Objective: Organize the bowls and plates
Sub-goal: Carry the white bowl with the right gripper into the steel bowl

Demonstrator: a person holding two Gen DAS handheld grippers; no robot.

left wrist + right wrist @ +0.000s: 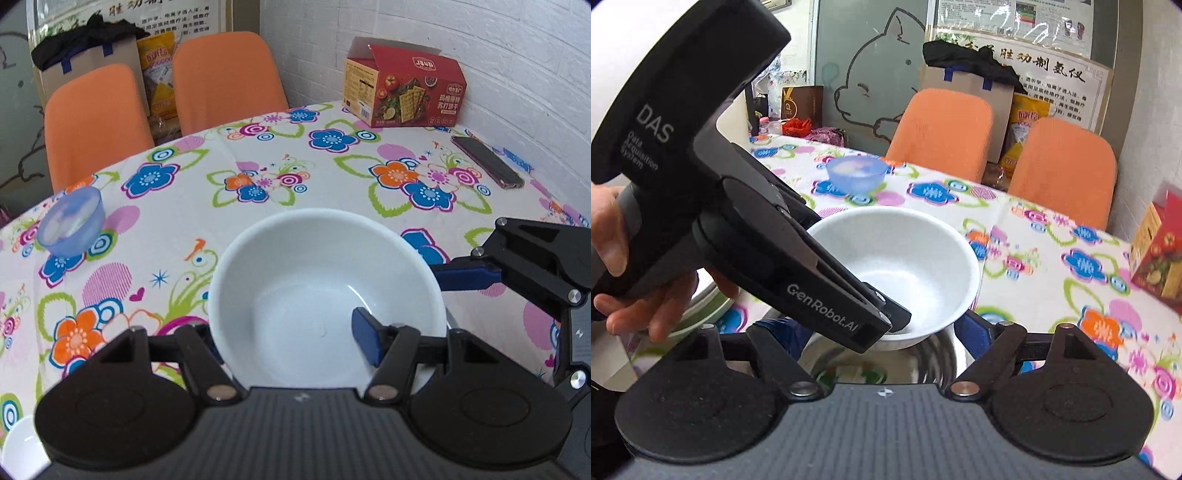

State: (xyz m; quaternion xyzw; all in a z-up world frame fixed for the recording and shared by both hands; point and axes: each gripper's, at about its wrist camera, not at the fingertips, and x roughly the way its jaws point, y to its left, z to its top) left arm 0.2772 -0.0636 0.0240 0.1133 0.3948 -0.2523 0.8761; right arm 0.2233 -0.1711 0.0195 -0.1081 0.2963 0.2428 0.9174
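My left gripper [288, 334] is shut on the near rim of a white bowl [325, 280], one blue finger [365, 339] inside, the other hidden outside it. In the right wrist view the left gripper [886, 321] holds that white bowl [916, 258] just above a steel bowl [923, 354]. My right gripper [879, 328] has its jaws apart on either side of the steel bowl; its fingertips are mostly hidden, and it also shows at the right in the left wrist view [491, 273]. A small blue bowl [72, 225] stands at the far left, also seen in the right wrist view [857, 173].
The table has a flowered cloth [258, 177]. A red cracker box [402, 86] and a phone [487, 160] lie at the back right by the wall. Two orange chairs [225, 77] stand behind. A white dish rim [22, 446] and a green-rimmed plate [709, 310] are near the left edge.
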